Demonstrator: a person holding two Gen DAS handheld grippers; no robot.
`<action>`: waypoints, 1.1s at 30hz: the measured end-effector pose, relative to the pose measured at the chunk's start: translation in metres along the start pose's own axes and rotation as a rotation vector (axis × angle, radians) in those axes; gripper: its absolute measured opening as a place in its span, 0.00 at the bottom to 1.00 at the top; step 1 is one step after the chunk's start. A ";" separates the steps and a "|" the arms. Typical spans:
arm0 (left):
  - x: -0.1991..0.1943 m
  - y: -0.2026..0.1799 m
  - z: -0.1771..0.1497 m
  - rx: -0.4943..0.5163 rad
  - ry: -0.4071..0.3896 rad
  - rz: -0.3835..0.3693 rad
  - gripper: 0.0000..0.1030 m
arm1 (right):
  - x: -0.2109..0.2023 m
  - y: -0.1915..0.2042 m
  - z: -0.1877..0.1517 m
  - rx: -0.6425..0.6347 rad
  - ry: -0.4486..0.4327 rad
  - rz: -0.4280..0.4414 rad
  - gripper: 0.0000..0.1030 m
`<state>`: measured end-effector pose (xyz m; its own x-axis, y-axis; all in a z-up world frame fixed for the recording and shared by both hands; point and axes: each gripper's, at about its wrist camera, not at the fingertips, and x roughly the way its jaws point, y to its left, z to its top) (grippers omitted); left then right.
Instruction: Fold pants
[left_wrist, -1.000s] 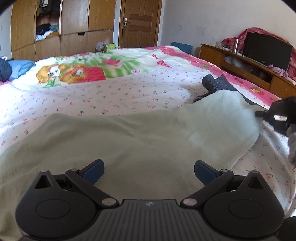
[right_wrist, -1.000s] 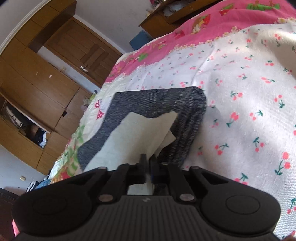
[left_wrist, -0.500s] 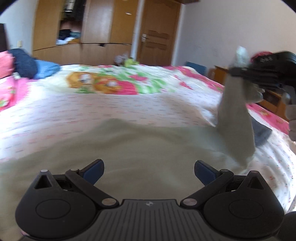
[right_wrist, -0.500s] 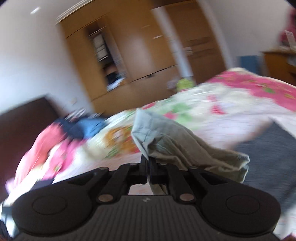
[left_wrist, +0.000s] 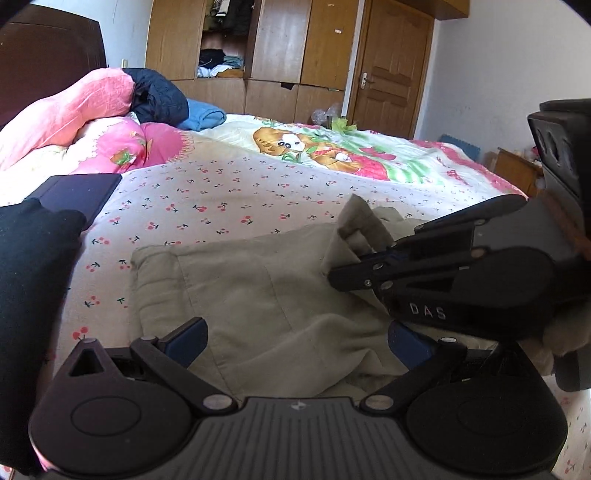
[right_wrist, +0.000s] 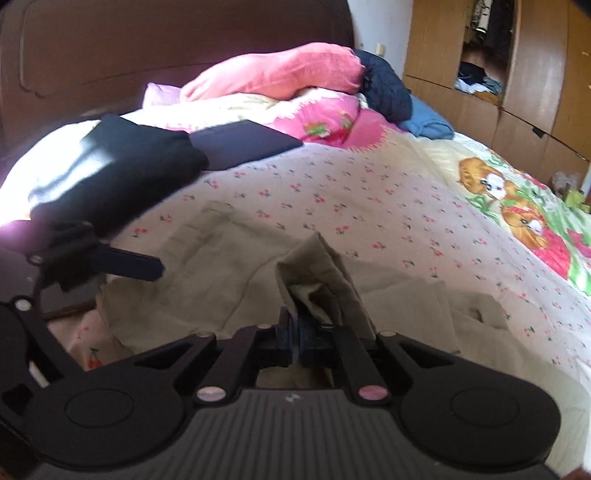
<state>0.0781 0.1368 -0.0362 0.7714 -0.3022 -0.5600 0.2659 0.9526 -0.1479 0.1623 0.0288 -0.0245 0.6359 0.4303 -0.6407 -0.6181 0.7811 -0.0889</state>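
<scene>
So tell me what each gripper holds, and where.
The right gripper is shut on a bunched end of the pants. The left gripper is open over them and holds nothing.

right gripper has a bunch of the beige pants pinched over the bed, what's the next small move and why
Probably lower the right gripper toward the waistband end and lay the pinched fabric flat. It is shut on a raised bunch of the beige pants, which already drapes over the lower layer, while the left gripper hangs open above the pants, free to smooth them afterward.
</scene>
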 end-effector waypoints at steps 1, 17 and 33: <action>-0.001 0.001 -0.001 -0.010 -0.002 -0.015 1.00 | -0.002 0.001 -0.001 0.009 0.000 -0.009 0.08; -0.021 0.024 0.000 -0.064 -0.096 -0.100 1.00 | -0.013 -0.101 -0.032 0.888 -0.005 0.135 0.53; 0.064 -0.034 0.024 0.126 -0.024 -0.106 1.00 | 0.025 -0.126 -0.019 1.014 0.052 0.182 0.12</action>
<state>0.1324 0.0846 -0.0472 0.7485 -0.4027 -0.5268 0.4154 0.9040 -0.1010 0.2467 -0.0673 -0.0438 0.5358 0.5787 -0.6148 -0.0067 0.7311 0.6822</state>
